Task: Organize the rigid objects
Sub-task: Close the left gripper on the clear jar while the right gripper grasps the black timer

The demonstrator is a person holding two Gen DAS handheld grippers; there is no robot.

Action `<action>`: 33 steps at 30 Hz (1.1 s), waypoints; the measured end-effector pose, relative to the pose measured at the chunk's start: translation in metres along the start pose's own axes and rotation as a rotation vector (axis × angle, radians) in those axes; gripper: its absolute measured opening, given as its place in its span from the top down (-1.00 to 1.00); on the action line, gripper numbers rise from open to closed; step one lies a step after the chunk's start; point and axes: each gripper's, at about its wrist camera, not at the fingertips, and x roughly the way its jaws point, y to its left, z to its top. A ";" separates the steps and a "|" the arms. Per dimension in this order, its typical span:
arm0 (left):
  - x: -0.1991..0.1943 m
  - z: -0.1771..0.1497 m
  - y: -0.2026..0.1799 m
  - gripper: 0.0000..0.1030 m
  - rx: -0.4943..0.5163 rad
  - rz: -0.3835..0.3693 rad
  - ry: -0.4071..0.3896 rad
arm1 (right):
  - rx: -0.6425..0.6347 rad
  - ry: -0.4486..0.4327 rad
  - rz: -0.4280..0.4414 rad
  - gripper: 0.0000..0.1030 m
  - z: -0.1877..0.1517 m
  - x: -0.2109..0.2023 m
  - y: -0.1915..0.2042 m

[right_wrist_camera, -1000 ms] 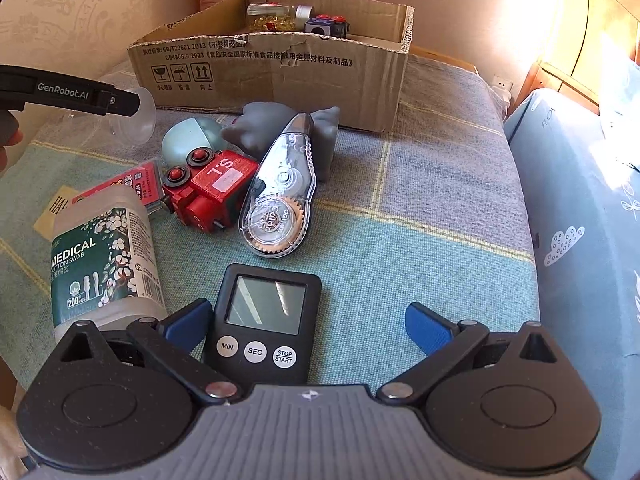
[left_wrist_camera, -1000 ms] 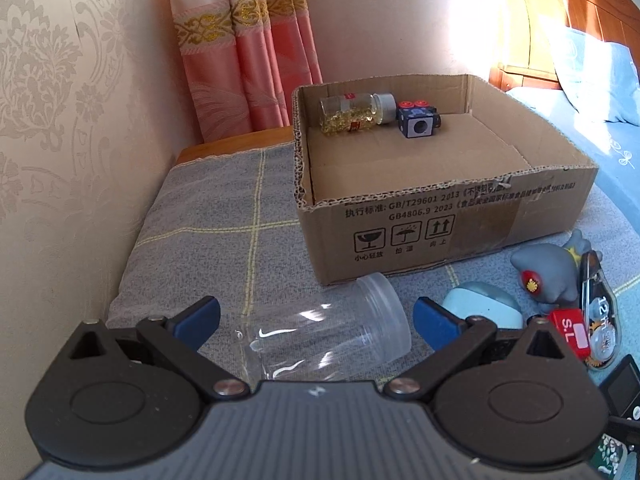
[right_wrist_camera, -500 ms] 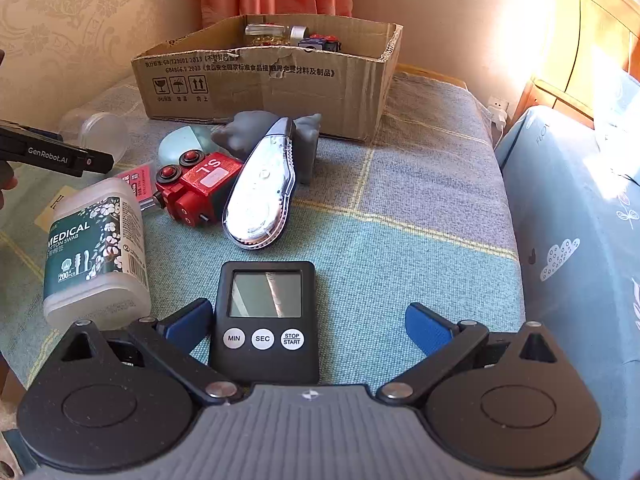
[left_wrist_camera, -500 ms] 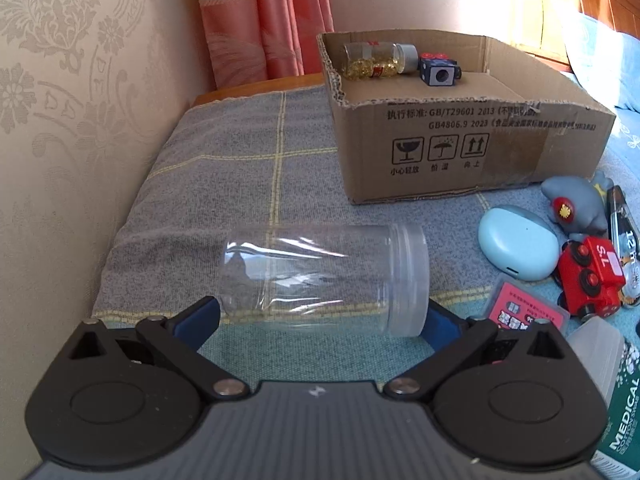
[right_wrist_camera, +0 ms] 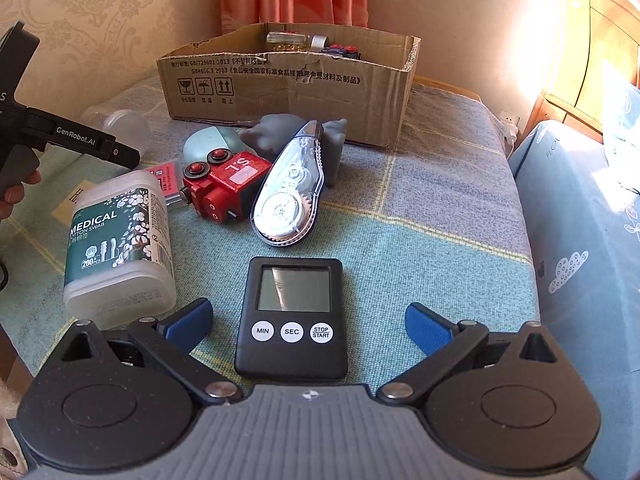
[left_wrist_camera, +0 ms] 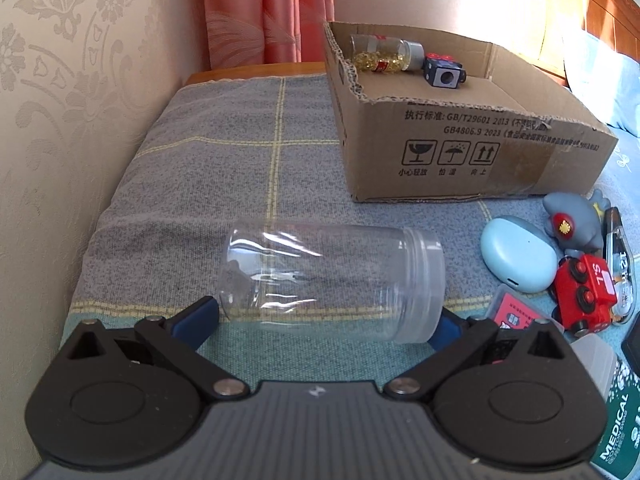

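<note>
A clear plastic jar (left_wrist_camera: 332, 278) lies on its side on the cloth, right in front of my open left gripper (left_wrist_camera: 324, 320), spanning the gap between its blue fingertips. The cardboard box (left_wrist_camera: 472, 148) stands beyond and holds a bottle of yellow capsules (left_wrist_camera: 384, 54) and a small black block (left_wrist_camera: 442, 74). My right gripper (right_wrist_camera: 308, 320) is open and empty, with a black digital timer (right_wrist_camera: 294, 316) lying between its fingers. The box also shows in the right wrist view (right_wrist_camera: 288, 80).
Loose on the cloth: a cotton swab tub (right_wrist_camera: 118, 244), a red toy car (right_wrist_camera: 226, 190), a correction tape dispenser (right_wrist_camera: 292, 196), a grey toy figure (right_wrist_camera: 276, 136), a pale blue case (left_wrist_camera: 518, 254) and a red card (left_wrist_camera: 516, 310). A wall is on the left, a bed on the right.
My left gripper has pulled back and down from the box; the jar now lies farther ahead between the fingertips. The right gripper has drawn back slightly over the timer.
</note>
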 end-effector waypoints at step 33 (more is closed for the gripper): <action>-0.009 0.006 -0.006 -0.93 0.063 0.040 -0.144 | -0.045 -0.035 0.044 -0.45 -0.001 -0.011 0.014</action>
